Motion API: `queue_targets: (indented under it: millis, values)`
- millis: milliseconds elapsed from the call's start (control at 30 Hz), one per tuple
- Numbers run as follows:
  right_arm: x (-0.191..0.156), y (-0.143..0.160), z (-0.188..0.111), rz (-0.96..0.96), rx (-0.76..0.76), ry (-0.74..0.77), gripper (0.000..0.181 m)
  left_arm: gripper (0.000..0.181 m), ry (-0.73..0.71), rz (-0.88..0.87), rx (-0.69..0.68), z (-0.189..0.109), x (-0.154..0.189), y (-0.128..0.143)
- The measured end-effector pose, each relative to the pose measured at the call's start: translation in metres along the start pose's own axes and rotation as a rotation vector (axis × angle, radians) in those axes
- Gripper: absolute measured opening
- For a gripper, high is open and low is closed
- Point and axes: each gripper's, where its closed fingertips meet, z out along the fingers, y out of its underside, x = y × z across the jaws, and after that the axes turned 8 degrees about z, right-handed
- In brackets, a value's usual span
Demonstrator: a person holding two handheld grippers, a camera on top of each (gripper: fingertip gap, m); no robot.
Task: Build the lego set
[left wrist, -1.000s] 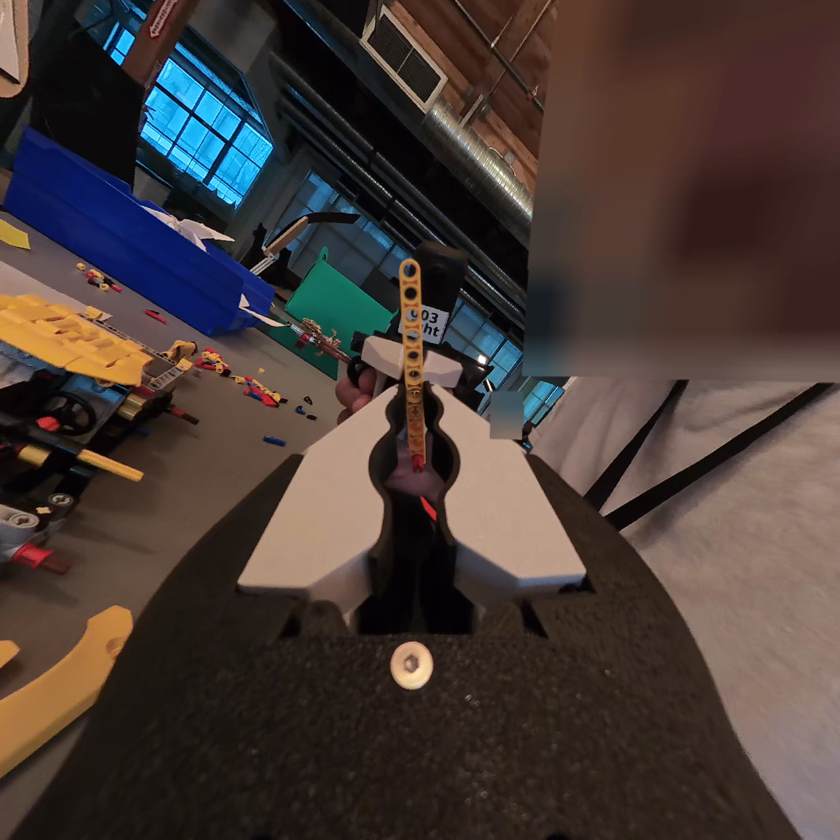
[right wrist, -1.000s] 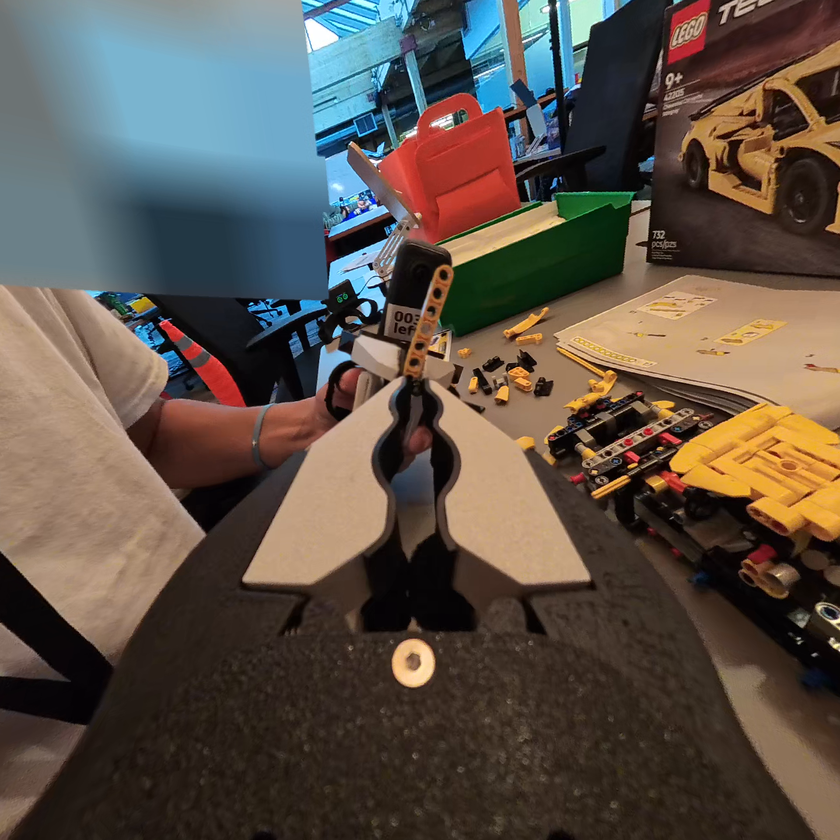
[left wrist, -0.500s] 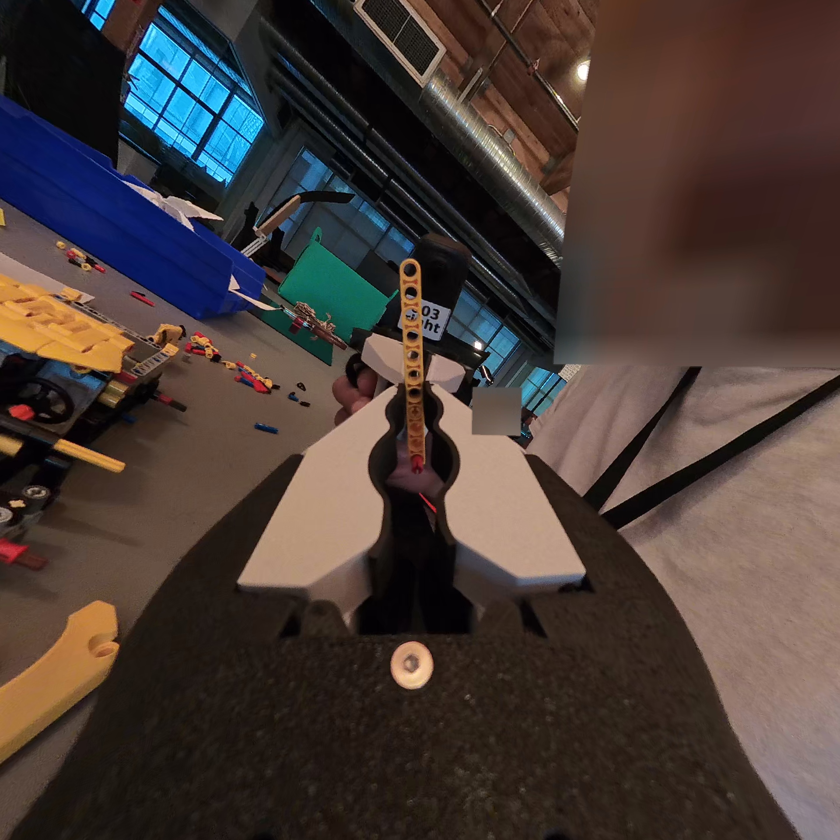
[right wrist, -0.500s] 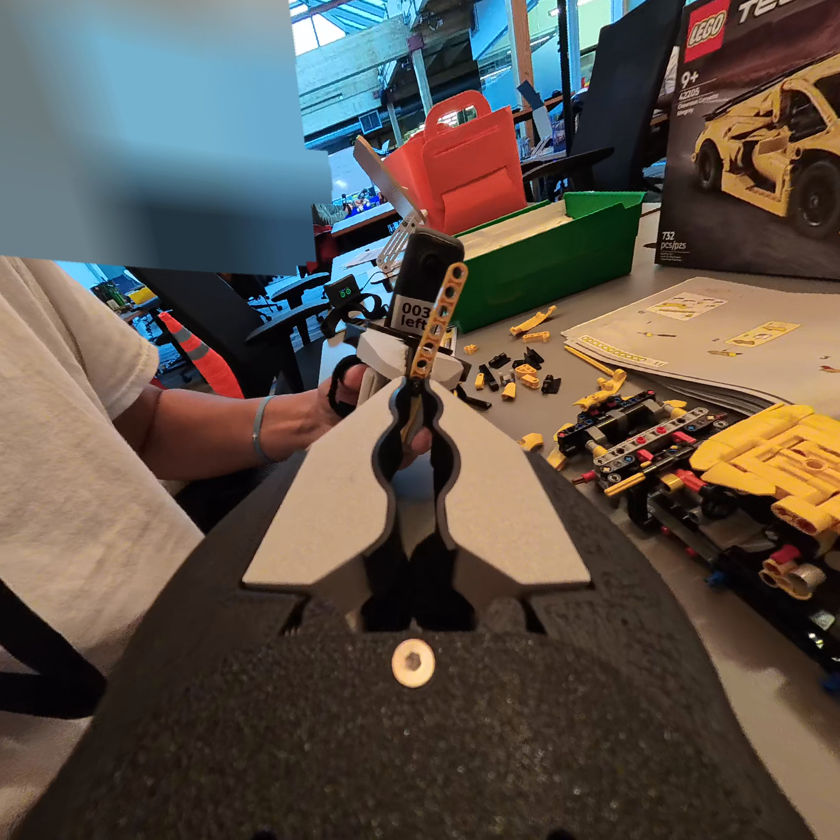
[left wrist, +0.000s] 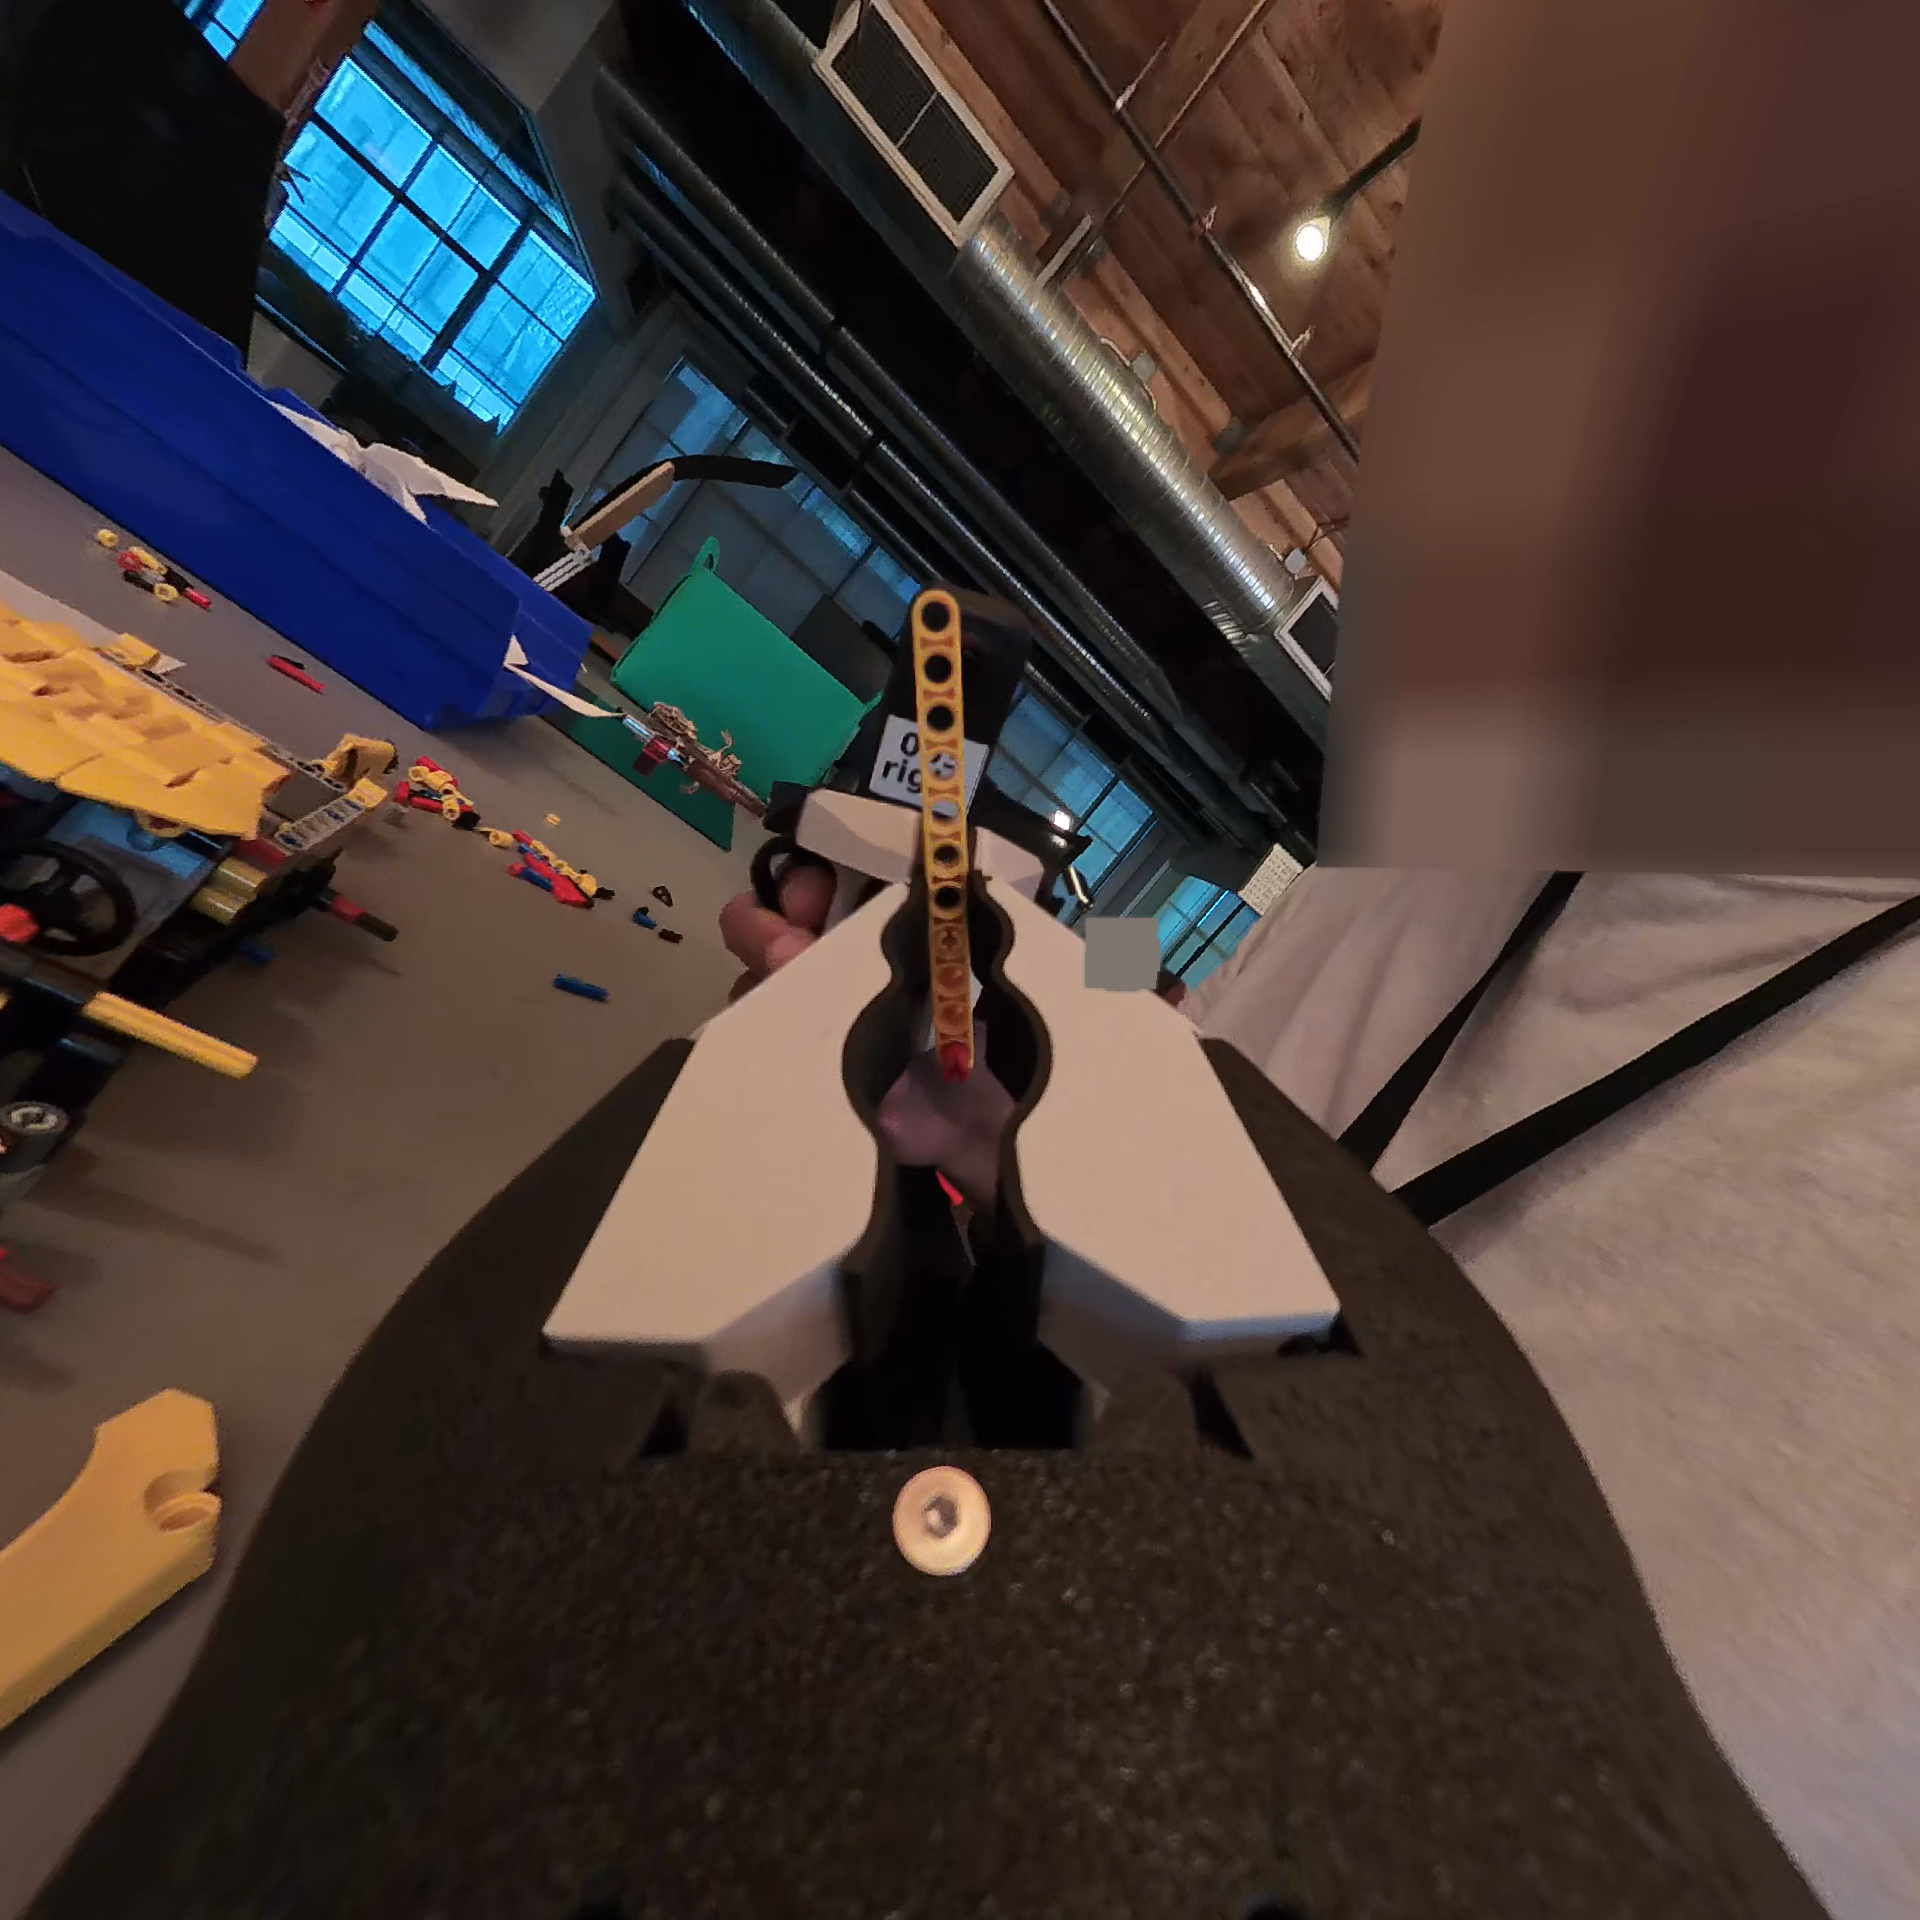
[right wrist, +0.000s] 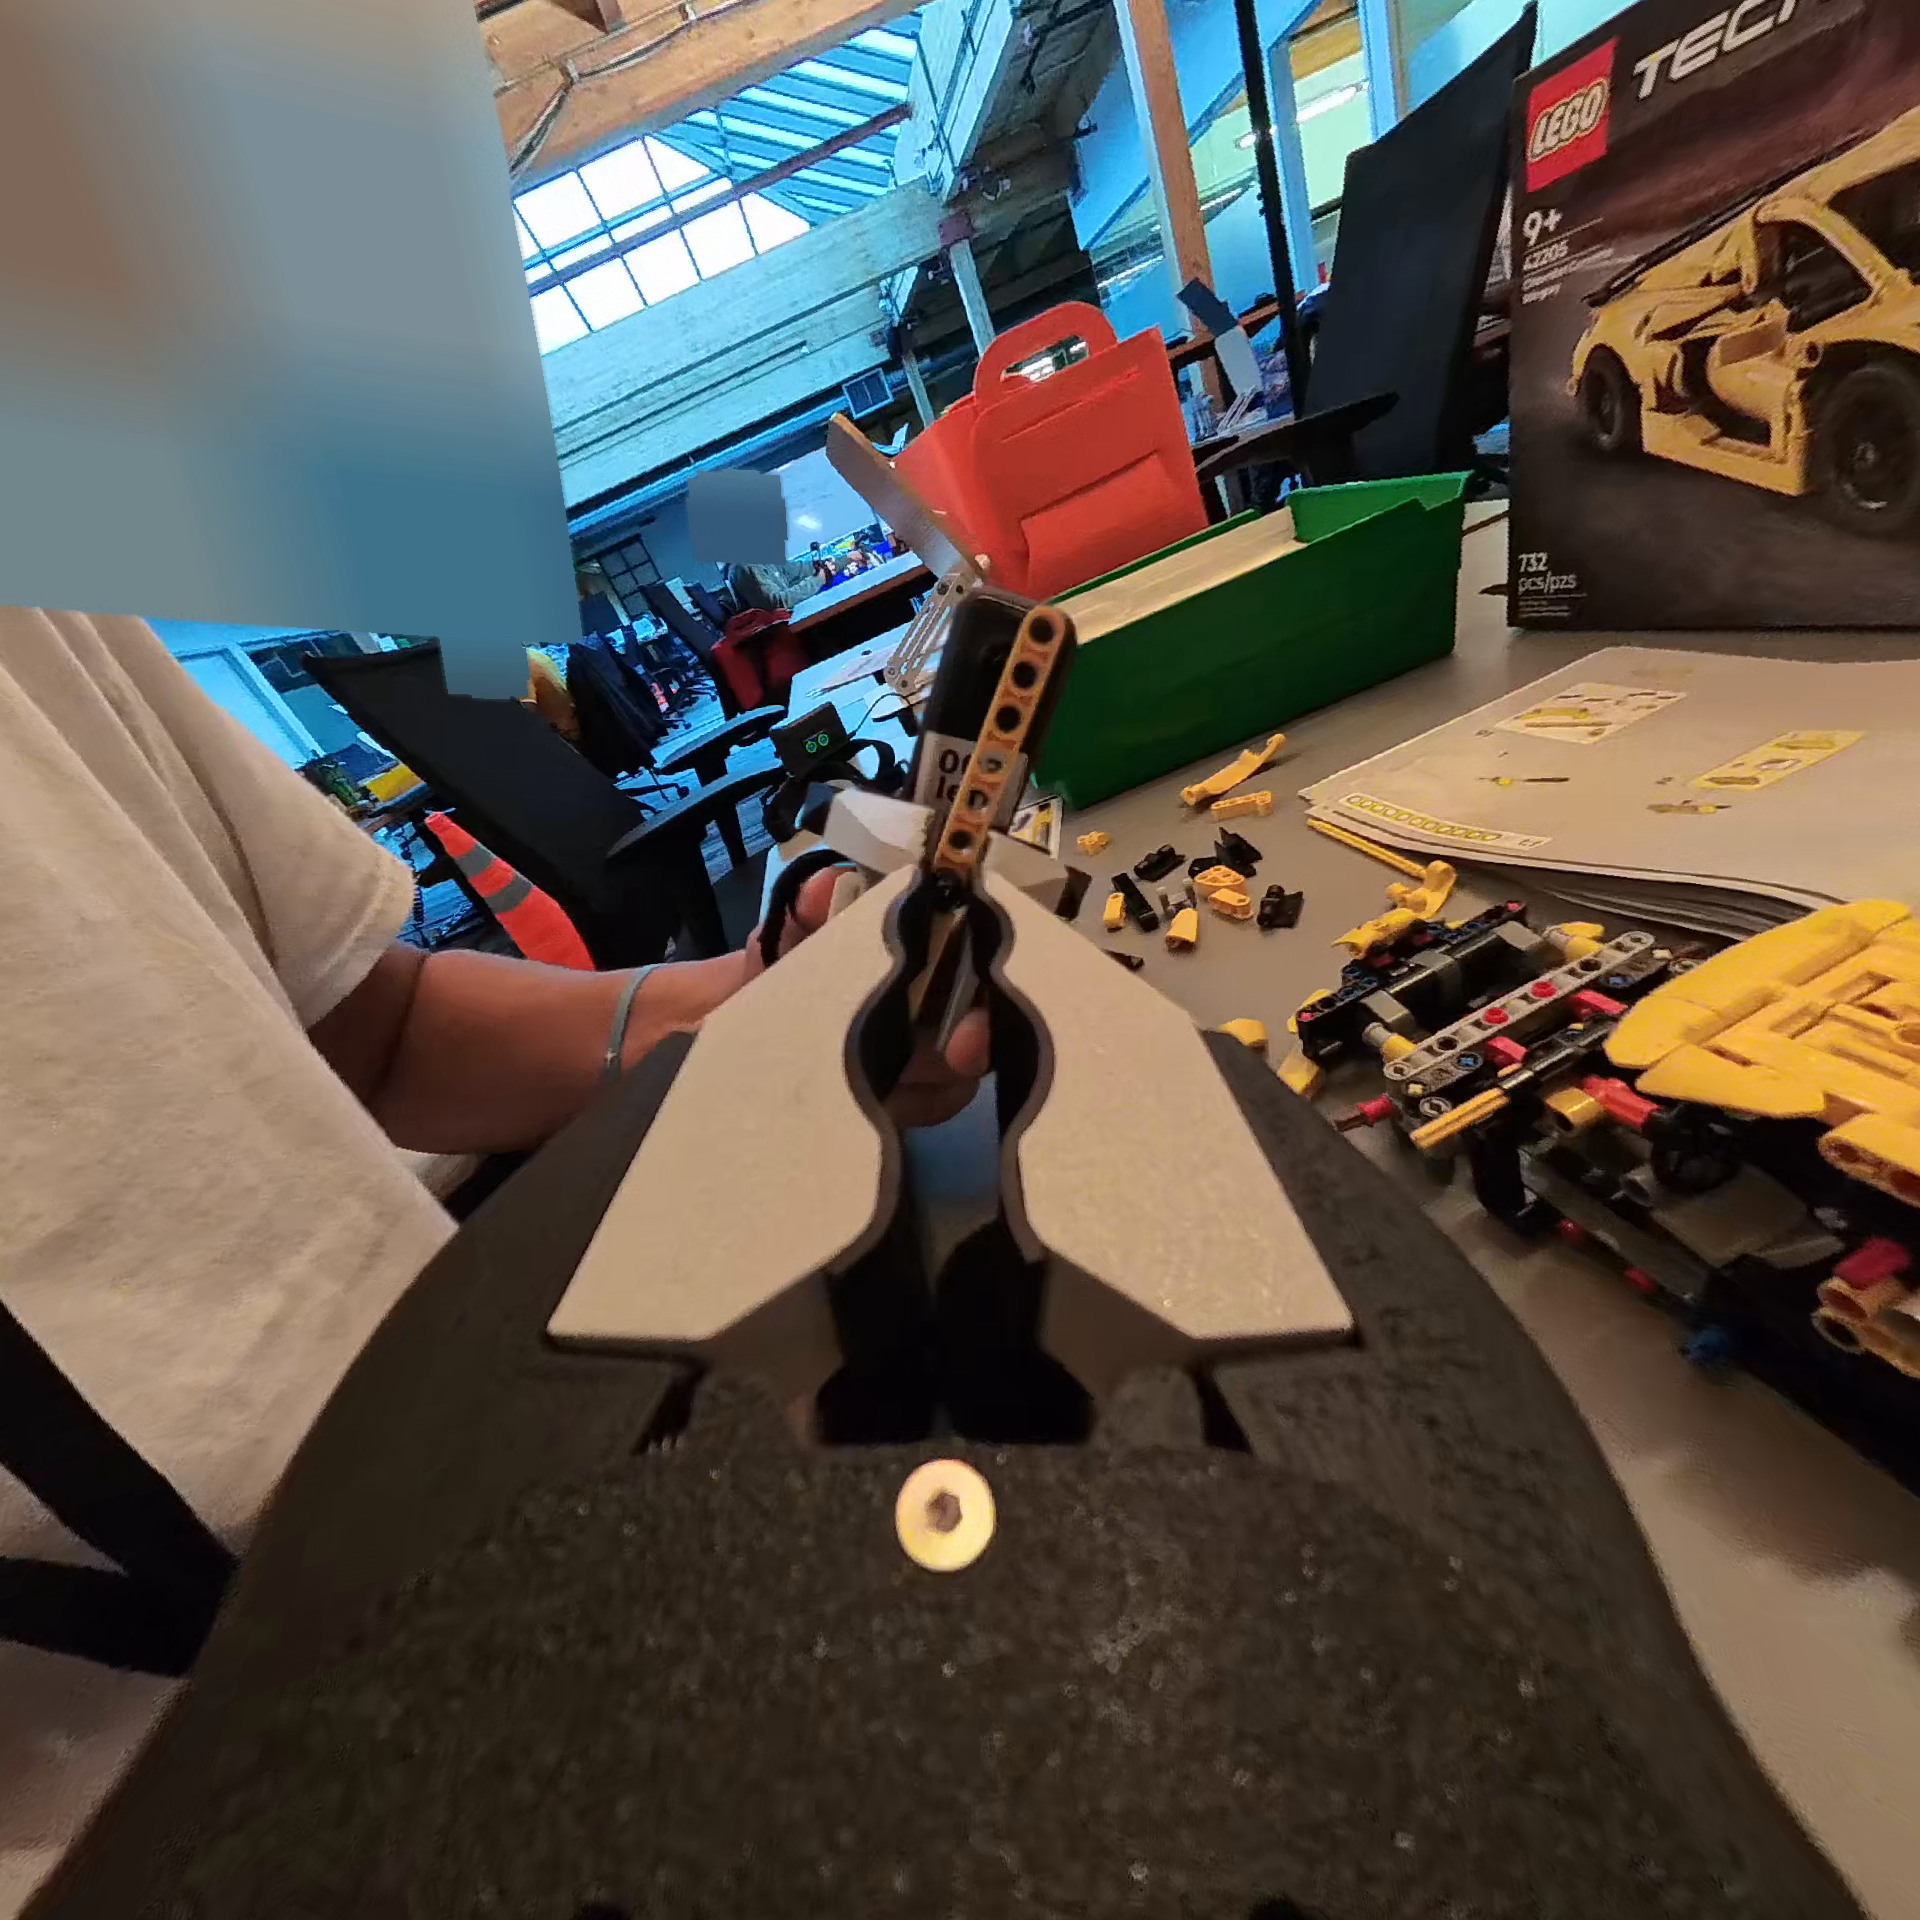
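Note:
My left gripper (left wrist: 940, 904) is shut on a long yellow beam with holes (left wrist: 940, 727), held upright in the air. A small red pin (left wrist: 953, 1065) sticks out of the beam's lower end, between my fingers. My right gripper (right wrist: 943, 891) faces the left one, tip to tip, and is shut on a small black pin (right wrist: 940, 888) at a hole of the same beam (right wrist: 1003, 727). Each gripper shows beyond the beam in the other's view: the right one (left wrist: 862, 831), the left one (right wrist: 883, 831). The half-built yellow and black car (right wrist: 1662, 1039) lies on the table to my right.
A person in a white shirt holds both grippers. Loose yellow and black parts (right wrist: 1195, 883), the instruction booklet (right wrist: 1610, 779), a green bin (right wrist: 1247, 634) and the set's box (right wrist: 1714, 312) lie on the grey table. A blue bin (left wrist: 208, 457) and a yellow curved piece (left wrist: 94, 1538) show to the left. Both grippers' tips are close together, under 4 cm apart.
Both grippers have stayed together at the beam while the pair drifted a little over the table. The beam has kept its place in the left grasp.

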Motion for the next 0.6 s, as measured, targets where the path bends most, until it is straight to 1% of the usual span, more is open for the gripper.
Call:
queue_targets:
  millis: [33, 100, 167, 333, 600]
  values:
    - [0.0014, 0.0009, -0.0015, 0.006, -0.004, -0.002, 0.01, 0.007, -0.006, 0.01, -0.011, 0.0007, 0.0, 0.0016]
    - [0.0011, 0.0005, -0.005, 0.03, -0.007, -0.028, 0.007, 0.007, -0.025, 0.028, -0.021, 0.0003, -0.0015, 0.003]
    - [0.0012, -0.0012, -0.0076, 0.014, -0.012, -0.023, 0.004, 0.007, -0.03, 0.026, -0.017, -0.0009, -0.0027, 0.002]
    - [0.0013, -0.0003, -0.0088, -0.041, -0.047, -0.004, 0.004, 0.007, -0.029, 0.024, -0.023, -0.0001, -0.0028, 0.0033]
    - [-0.0003, 0.0032, -0.0099, -0.008, -0.057, -0.021, 0.004, 0.007, -0.027, 0.034, -0.036, 0.0012, -0.0015, 0.0054]
